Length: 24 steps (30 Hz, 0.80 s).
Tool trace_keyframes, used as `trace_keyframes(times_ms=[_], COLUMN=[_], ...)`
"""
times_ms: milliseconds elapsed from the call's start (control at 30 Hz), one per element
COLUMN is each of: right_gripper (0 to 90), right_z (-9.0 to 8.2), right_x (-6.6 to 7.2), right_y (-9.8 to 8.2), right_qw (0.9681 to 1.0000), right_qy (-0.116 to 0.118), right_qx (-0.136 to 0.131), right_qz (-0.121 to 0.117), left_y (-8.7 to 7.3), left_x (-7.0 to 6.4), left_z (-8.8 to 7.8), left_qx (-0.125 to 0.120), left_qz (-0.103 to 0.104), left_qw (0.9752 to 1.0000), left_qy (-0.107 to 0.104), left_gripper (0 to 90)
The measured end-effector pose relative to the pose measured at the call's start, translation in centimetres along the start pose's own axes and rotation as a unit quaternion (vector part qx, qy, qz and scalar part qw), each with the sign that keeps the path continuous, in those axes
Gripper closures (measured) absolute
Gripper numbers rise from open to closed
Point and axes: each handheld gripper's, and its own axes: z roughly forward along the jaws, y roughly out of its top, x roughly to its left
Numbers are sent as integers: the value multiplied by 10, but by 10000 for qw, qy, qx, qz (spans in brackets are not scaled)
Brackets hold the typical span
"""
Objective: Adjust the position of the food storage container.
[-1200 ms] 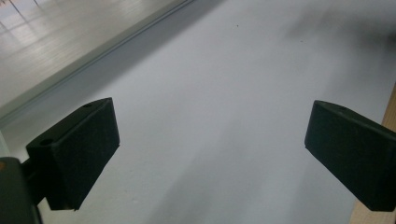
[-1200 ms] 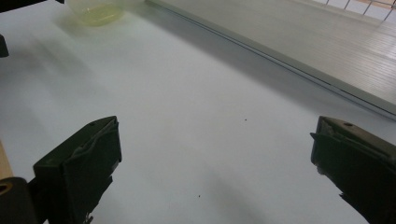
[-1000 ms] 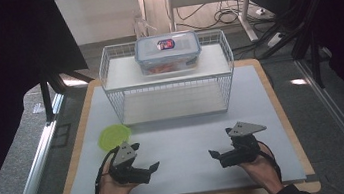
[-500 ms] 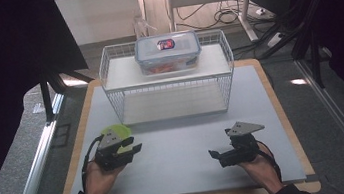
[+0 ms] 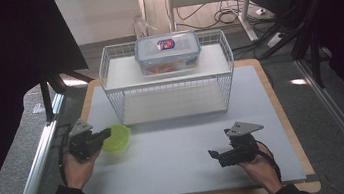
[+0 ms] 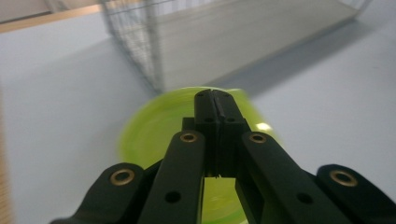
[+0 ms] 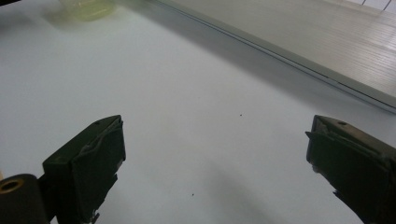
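A lime-green bowl (image 5: pixel 117 138) sits on the white mat, left of the middle, just before the wire rack (image 5: pixel 169 90). My left gripper (image 5: pixel 107 132) lies at the bowl's left rim and points at the rack's near corner. Its jaws have just been closing and are shut (image 6: pixel 215 100), pad against pad with nothing visible between them. The blurred bowl (image 6: pixel 154 135) lies under and behind them. My right gripper (image 5: pixel 214 154) rests low at the front right, open (image 7: pixel 215 163) over bare mat. The bowl (image 7: pixel 88 8) is far off at the top left.
A clear food box with a blue-rimmed lid (image 5: pixel 168 52) stands on the rack's top shelf. The rack's lower shelf (image 5: pixel 171 104) has nothing on it. The mat lies on a wooden board (image 5: pixel 283 112); dark frames and rails flank the table.
My left hand has moved left and away from the front edge to the bowl, and its jaws have gone from open to shut. The bowl and the right gripper have stayed put.
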Motion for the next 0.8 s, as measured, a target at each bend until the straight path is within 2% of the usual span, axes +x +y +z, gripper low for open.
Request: trace_keyframes(times_ms=[200, 400, 533, 667, 800], right_gripper=[42, 45, 46, 48, 48], right_z=[1, 2, 2, 2, 3], right_x=[0, 0, 1, 1, 1], right_y=[0, 0, 0, 0, -1], right_qw=[10000, 10000, 9999, 9999, 9999], right_qy=[-18, -16, -14, -16, -9], right_qx=[38, 73, 102, 129, 153], right_qz=[-5, -29, -70, -81, -74], left_y=[-11, -22, -25, -26, -26], left_x=[27, 40, 39, 34, 30], left_z=[-1, 12, 18, 23, 24], left_qx=[-15, 215, 373, 485, 484], left_qz=[-303, -467, -497, -435, -456], left_qw=[9990, 9970, 9965, 9965, 9969], left_qy=[343, 577, 558, 522, 419], left_gripper=[899, 899, 898, 898, 898])
